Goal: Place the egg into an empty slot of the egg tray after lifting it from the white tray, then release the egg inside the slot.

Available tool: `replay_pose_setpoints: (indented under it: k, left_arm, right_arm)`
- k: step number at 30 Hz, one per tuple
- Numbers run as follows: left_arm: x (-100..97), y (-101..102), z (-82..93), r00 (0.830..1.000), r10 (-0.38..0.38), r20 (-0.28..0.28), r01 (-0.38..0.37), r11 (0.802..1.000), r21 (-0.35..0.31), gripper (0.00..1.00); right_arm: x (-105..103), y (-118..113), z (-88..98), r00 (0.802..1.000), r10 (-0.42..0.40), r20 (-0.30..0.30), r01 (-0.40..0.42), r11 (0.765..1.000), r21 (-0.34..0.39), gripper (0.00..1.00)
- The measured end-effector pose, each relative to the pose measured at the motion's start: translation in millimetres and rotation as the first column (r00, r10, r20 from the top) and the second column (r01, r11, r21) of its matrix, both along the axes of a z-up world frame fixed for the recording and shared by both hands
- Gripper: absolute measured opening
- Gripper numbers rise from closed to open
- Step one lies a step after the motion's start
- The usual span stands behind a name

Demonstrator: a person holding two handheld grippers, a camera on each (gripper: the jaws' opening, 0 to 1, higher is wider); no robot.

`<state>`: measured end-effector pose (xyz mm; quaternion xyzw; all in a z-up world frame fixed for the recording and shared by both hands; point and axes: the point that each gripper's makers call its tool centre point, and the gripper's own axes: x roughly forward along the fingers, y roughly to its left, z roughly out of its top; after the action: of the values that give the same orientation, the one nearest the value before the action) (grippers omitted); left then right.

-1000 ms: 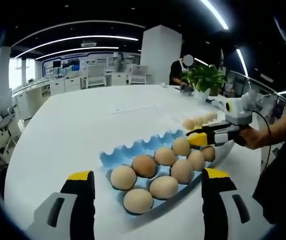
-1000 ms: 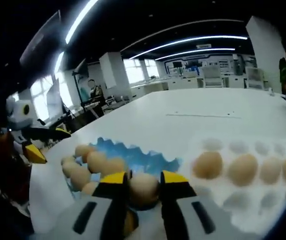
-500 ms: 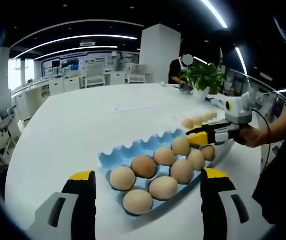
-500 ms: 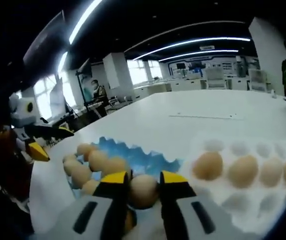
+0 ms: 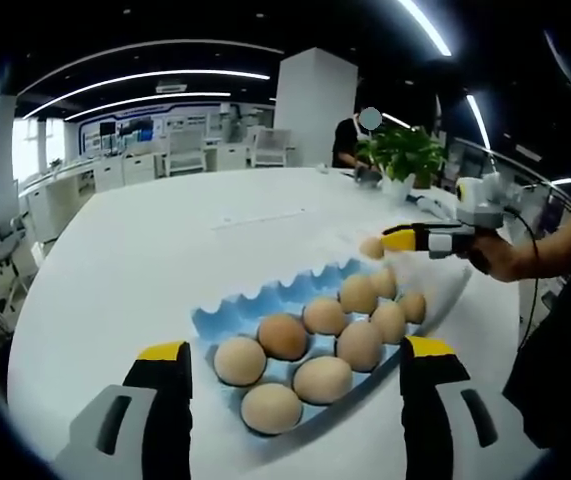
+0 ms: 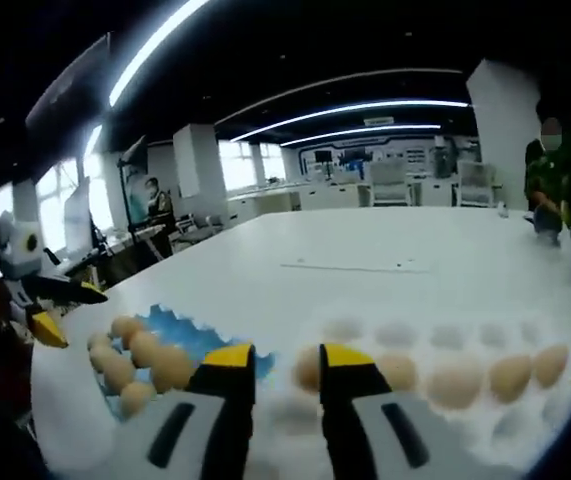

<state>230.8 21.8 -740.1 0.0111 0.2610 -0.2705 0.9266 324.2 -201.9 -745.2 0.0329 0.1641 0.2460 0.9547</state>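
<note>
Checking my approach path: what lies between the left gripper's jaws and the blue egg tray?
In the left gripper view, bare white table lies between the left gripper and the blue egg tray.

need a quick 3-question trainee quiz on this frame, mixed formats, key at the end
1. True or false: the left gripper is holding an egg between its jaws.
2. In the left gripper view, what lies on the table ahead of that gripper's jaws? A) a wire basket B) a blue moulded egg tray with brown eggs C) a metal bowl
3. Fill in: in the right gripper view, the right gripper points at a row of eggs sitting in the pale, dimpled ___ tray.

Key: 1 false, the jaws stand apart with nothing between them. 2 B. 3 white.
</note>
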Motion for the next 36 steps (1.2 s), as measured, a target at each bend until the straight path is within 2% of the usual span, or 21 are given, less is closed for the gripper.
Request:
replay_pose_setpoints:
  k: [6,7,9,10,13,14,15,16,17,19,20,22,23,24,25,26,27,30,31,33,36]
  left_arm:
    - [0.6,0.8,-0.2,1.000,0.000,-0.002,0.000,1.000,0.003,0.86]
    - [0.5,1.0,-0.3,1.000,0.001,-0.003,-0.001,1.000,0.002,0.86]
    - [0.5,2.0,-0.1,1.000,0.006,-0.004,-0.006,1.000,-0.001,0.86]
    - [0.4,2.4,-0.3,1.000,0.006,-0.005,-0.006,1.000,0.000,0.86]
    - [0.0,3.8,-1.1,1.000,0.008,-0.009,-0.008,1.000,0.001,0.86]
    - [0.0,4.8,-1.8,1.000,0.011,-0.012,-0.011,1.000,0.001,0.86]
    - [0.0,5.5,-2.3,1.000,0.015,-0.014,-0.015,1.000,0.000,0.86]
    - [-0.1,6.0,-2.2,1.000,0.017,-0.015,-0.017,1.000,0.001,0.86]
    - [0.1,6.6,-1.7,1.000,0.020,-0.013,-0.020,1.000,-0.001,0.86]
    - [-0.2,7.2,-2.1,1.000,0.022,-0.015,-0.022,1.000,-0.001,0.86]
    - [-0.3,8.1,-2.7,1.000,0.025,-0.017,-0.025,1.000,0.003,0.86]
    - [-0.6,8.7,-3.6,0.999,0.028,-0.021,-0.028,1.000,0.002,0.86]
    - [-0.7,8.7,-3.7,0.999,0.029,-0.022,-0.029,1.000,0.001,0.86]
    - [-0.7,8.7,-3.8,0.999,0.030,-0.021,-0.030,1.000,0.001,0.86]
    - [-0.8,8.5,-4.4,0.999,0.029,-0.023,-0.029,1.000,0.003,0.85]
    - [-0.9,8.3,-4.7,0.999,0.029,-0.024,-0.029,1.000,0.004,0.85]
    - [-0.9,8.1,-4.8,0.999,0.029,-0.025,-0.029,1.000,0.004,0.85]
    - [-1.2,7.3,-5.1,0.999,0.029,-0.027,-0.029,1.000,0.004,0.85]
    - [-1.3,7.2,-5.3,0.999,0.030,-0.026,-0.030,1.000,0.005,0.85]
    - [-1.4,7.1,-5.3,0.999,0.031,-0.027,-0.031,1.000,0.004,0.85]
    - [-1.6,7.2,-5.2,0.999,0.032,-0.029,-0.032,0.999,0.007,0.84]
  right_arm:
    - [12.7,-4.6,-12.7,1.000,0.005,-0.008,-0.006,0.993,-0.116,0.25]
    - [15.1,-4.4,-13.1,1.000,0.022,0.010,-0.020,0.988,-0.153,0.25]
    - [14.4,1.1,-18.0,0.996,0.084,0.000,-0.082,0.977,-0.199,0.25]
    - [14.9,3.8,-19.9,0.992,0.128,0.007,-0.123,0.963,-0.241,0.25]
    - [13.7,9.8,-24.3,0.976,0.217,-0.008,-0.210,0.936,-0.283,0.26]
    - [14.2,10.9,-27.0,0.965,0.263,-0.017,-0.254,0.912,-0.321,0.27]
    - [14.3,10.3,-28.3,0.961,0.276,-0.021,-0.266,0.901,-0.341,0.26]
    - [14.0,8.6,-33.2,0.942,0.334,-0.040,-0.320,0.851,-0.417,0.26]
    - [14.9,7.7,-33.7,0.935,0.352,-0.044,-0.335,0.836,-0.435,0.26]
    - [16.6,8.3,-30.8,0.928,0.368,-0.054,-0.357,0.840,-0.408,0.27]
    - [14.9,9.2,-33.4,0.912,0.400,-0.095,-0.404,0.828,-0.389,0.27]
    - [15.0,9.7,-34.4,0.890,0.437,-0.131,-0.452,0.801,-0.393,0.27]
    - [11.4,11.5,-37.0,0.873,0.452,-0.185,-0.488,0.795,-0.361,0.25]
    - [12.8,11.1,-36.0,0.878,0.441,-0.185,-0.478,0.801,-0.361,0.25]
    - [13.8,11.8,-37.5,0.860,0.465,-0.210,-0.510,0.774,-0.376,0.25]
    - [13.5,11.8,-37.6,0.850,0.477,-0.222,-0.526,0.762,-0.377,0.25]
    - [13.9,11.6,-38.3,0.841,0.477,-0.256,-0.541,0.759,-0.361,0.25]
    - [15.6,12.6,-40.9,0.818,0.500,-0.285,-0.573,0.753,-0.325,0.25]
    - [16.3,11.9,-41.3,0.822,0.491,-0.290,-0.566,0.765,-0.307,0.25]
    - [13.9,12.1,-40.7,0.828,0.488,-0.275,-0.557,0.766,-0.319,0.24]
    - [12.4,10.1,-36.4,0.852,0.468,-0.237,-0.523,0.788,-0.326,0.23]
